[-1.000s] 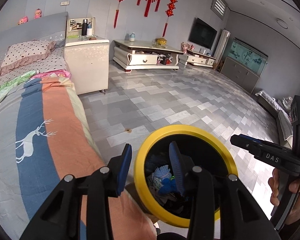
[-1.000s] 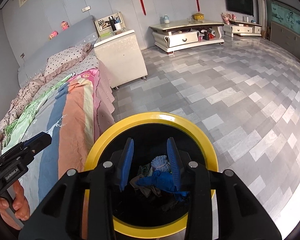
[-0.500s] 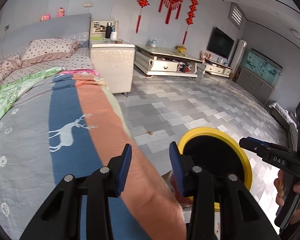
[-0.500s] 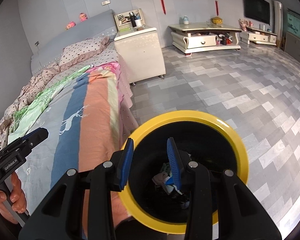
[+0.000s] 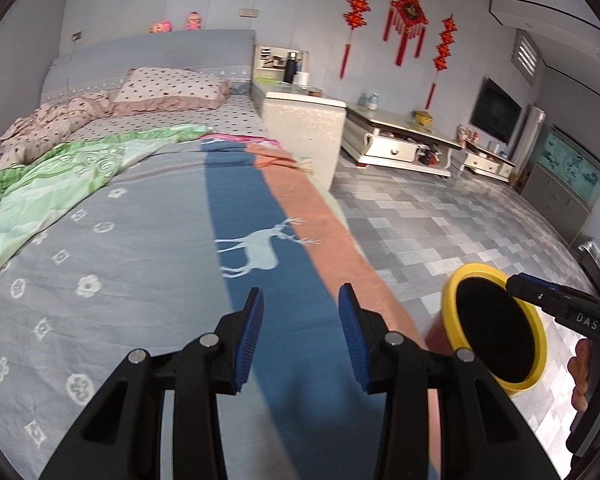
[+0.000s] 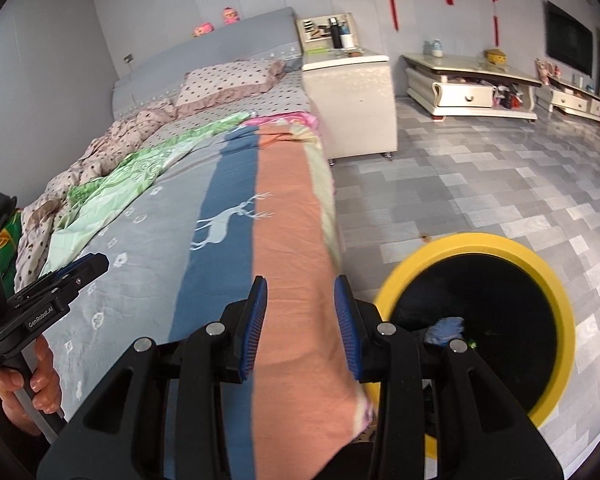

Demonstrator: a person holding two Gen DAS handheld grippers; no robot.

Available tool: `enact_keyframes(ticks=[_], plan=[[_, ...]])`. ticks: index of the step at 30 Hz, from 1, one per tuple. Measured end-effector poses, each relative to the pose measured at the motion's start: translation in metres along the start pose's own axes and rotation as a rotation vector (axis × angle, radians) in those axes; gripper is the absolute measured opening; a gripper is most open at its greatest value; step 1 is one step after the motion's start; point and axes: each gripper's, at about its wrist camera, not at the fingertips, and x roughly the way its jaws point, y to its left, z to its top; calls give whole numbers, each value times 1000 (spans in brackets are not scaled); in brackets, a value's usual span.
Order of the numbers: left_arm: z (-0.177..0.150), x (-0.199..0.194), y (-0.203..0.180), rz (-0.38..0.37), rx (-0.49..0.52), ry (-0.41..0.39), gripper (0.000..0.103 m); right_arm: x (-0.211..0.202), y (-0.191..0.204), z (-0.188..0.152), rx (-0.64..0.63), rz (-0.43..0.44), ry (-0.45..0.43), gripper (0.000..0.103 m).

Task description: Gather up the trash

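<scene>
A yellow-rimmed black trash bin stands on the floor beside the bed, with a bit of blue trash showing inside; it also appears at the right of the left wrist view as the bin. My left gripper hangs over the bed's blue stripe, open and empty. My right gripper is over the salmon stripe at the bed's edge, open with nothing between its pads. The right gripper also shows in the left wrist view, and the left gripper in the right wrist view. No loose trash is visible on the bed.
The bed carries a grey, blue and salmon cover, a green quilt and a dotted pillow. A white nightstand stands by the bedhead. Low cabinets line the far wall across a grey tiled floor.
Both grippers have swung left, away from above the trash bin and over the bed. The bin now lies to the right in both views. The jaws have kept the same gap.
</scene>
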Motion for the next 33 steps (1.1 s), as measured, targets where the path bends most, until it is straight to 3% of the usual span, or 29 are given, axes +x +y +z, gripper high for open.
enact_keyframes(ticks=[16,20,25,31,33], plan=[[-45,-35,105,158,-113,17,37,42,115,-15,-132,129,72,38],[-59,-36,119,183,-136,21,47,53,127,-25,-149,139,96,42],[-73,-36,131,204,-155,18,58,64,139,-37,-171,135,105,54],[-85,-42,137,232,-168,-30,81,67,142,-49,-178,124,74,79],[-86,-46,137,243,-166,-52,91,65,142,-51,-179,121,58,93]])
